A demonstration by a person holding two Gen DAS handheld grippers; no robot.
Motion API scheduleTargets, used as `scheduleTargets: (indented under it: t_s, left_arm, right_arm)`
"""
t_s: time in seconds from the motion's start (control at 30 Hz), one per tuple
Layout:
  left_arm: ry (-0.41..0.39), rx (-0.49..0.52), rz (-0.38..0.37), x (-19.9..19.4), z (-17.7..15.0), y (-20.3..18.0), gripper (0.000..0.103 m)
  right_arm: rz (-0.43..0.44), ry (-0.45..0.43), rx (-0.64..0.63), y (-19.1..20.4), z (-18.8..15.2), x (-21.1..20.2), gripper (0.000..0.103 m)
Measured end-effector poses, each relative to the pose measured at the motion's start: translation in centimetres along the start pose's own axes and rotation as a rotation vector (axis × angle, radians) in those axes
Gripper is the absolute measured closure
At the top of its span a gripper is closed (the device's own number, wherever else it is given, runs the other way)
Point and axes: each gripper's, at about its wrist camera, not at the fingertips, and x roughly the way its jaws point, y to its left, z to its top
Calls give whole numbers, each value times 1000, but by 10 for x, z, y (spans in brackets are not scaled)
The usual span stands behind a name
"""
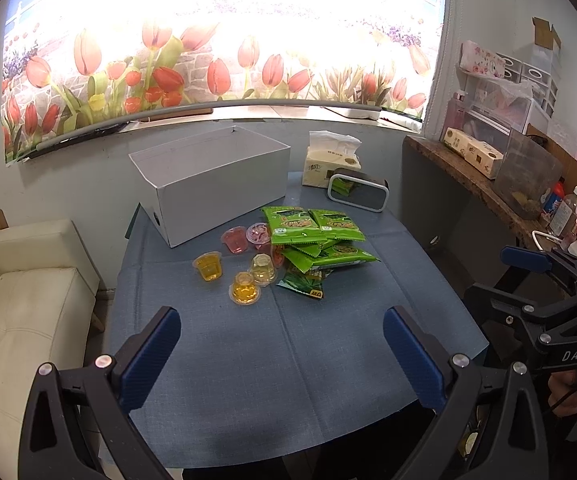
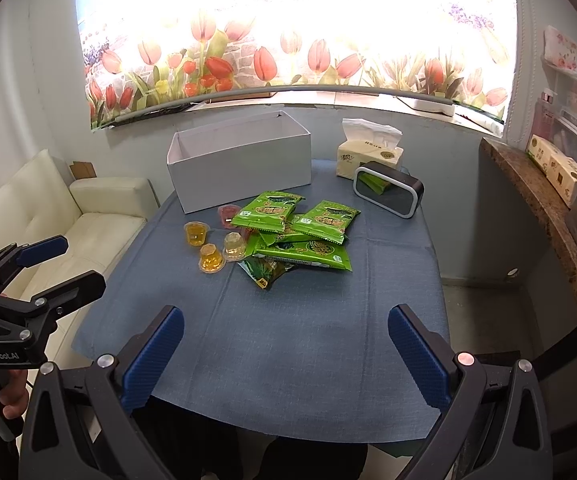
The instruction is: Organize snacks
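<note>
A pile of green snack packets (image 1: 320, 236) (image 2: 300, 228) lies mid-table on the blue cloth. Yellow jelly cups (image 1: 208, 266) (image 2: 196, 234) and pink jelly cups (image 1: 234, 240) (image 2: 226, 212) stand to its left. An empty white box (image 1: 212, 192) (image 2: 240, 160) stands open behind them. My left gripper (image 1: 282, 354) is open and empty above the table's near edge. My right gripper (image 2: 286, 354) is open and empty too, also near the front edge. Each gripper shows at the side of the other's view.
A tissue pack (image 1: 332, 164) (image 2: 368, 156) and a black clock (image 1: 358, 190) (image 2: 388, 192) stand at the table's (image 1: 288, 360) back right. A white sofa (image 1: 20, 300) is on the left. A cluttered counter (image 1: 488, 192) runs along the right.
</note>
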Motion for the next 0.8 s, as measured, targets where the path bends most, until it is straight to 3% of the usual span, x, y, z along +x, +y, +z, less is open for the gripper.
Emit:
scheduleTargets:
  t_s: [0.8]
  left_arm:
    - [3,-6,8,-1,1,4,0]
  right_arm:
    - [-10,11,7,-2,0,1,0]
